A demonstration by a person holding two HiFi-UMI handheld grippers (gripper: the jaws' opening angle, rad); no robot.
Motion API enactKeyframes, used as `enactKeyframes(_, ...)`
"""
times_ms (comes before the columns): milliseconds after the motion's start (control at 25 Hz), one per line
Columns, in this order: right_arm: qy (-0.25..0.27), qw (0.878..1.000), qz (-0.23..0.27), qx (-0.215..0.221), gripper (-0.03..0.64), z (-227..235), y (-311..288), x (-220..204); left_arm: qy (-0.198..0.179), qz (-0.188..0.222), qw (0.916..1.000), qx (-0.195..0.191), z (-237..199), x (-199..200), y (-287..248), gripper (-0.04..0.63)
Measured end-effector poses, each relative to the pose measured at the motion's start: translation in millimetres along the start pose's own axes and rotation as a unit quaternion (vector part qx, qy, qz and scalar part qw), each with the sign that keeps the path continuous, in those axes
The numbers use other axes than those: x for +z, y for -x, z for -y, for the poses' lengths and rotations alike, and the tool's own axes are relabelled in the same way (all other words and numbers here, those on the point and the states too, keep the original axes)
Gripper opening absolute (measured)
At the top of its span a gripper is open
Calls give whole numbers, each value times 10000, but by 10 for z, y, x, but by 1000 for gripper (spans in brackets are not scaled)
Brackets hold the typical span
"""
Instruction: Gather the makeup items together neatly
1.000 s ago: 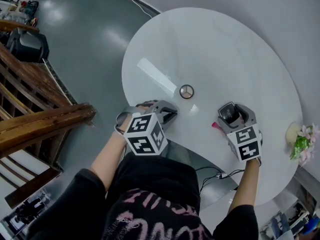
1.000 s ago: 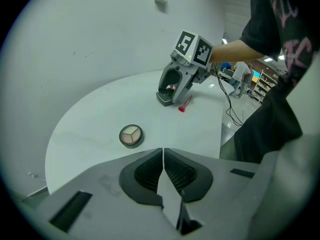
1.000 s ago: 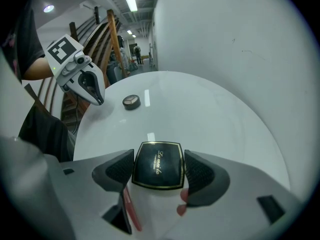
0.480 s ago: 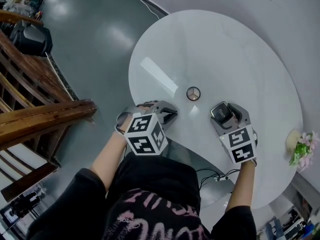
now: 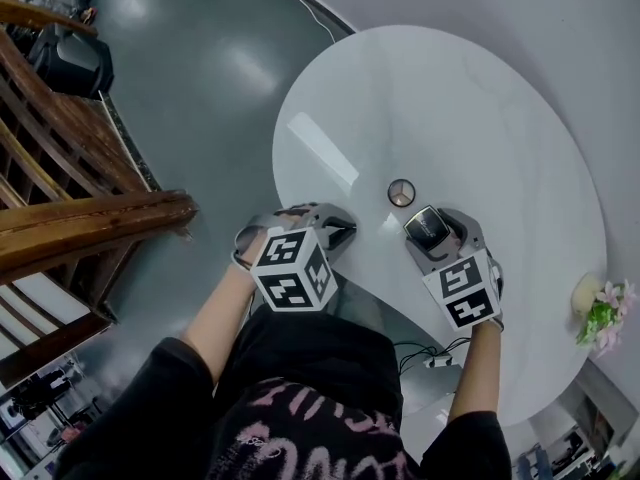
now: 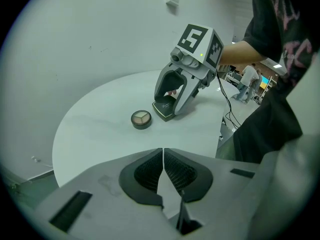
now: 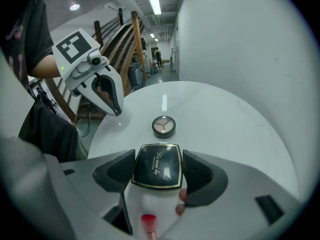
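Right hand-held gripper [image 7: 157,170] is clamped on the black compact [image 7: 156,163], near the eyeshadow pot [image 7: 163,125] on the counter [image 5: 480,118]; left hand-held gripper [image 6: 163,171] clenched, empty. Next, I'd guess: park it beside the pot without bumping it

My left gripper [image 5: 338,234] points steeply down, jaws pressed together on nothing. My right gripper [image 5: 430,230] tilts down likewise, jaws clamped on the black compact [image 7: 156,165]. Both forearms [image 5: 215,318] reach forward side by side.
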State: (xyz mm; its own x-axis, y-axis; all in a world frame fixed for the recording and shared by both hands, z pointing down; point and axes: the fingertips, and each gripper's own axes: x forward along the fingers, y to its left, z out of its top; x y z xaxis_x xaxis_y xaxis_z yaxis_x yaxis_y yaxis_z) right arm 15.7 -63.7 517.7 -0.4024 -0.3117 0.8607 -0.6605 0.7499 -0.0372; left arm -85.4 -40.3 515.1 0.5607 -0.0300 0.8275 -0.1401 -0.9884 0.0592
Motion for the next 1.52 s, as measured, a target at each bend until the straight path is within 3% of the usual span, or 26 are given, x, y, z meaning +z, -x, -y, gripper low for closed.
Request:
enactKeyframes(1000,-15,9997,78,229,354,-76,-139,58,91,-65,9999,18,-13,-106,20,18)
enactKeyframes(1520,-165,9984,524,-134,354,-26,123,91,-120,-150,9998,-96,84,-72,23,19)
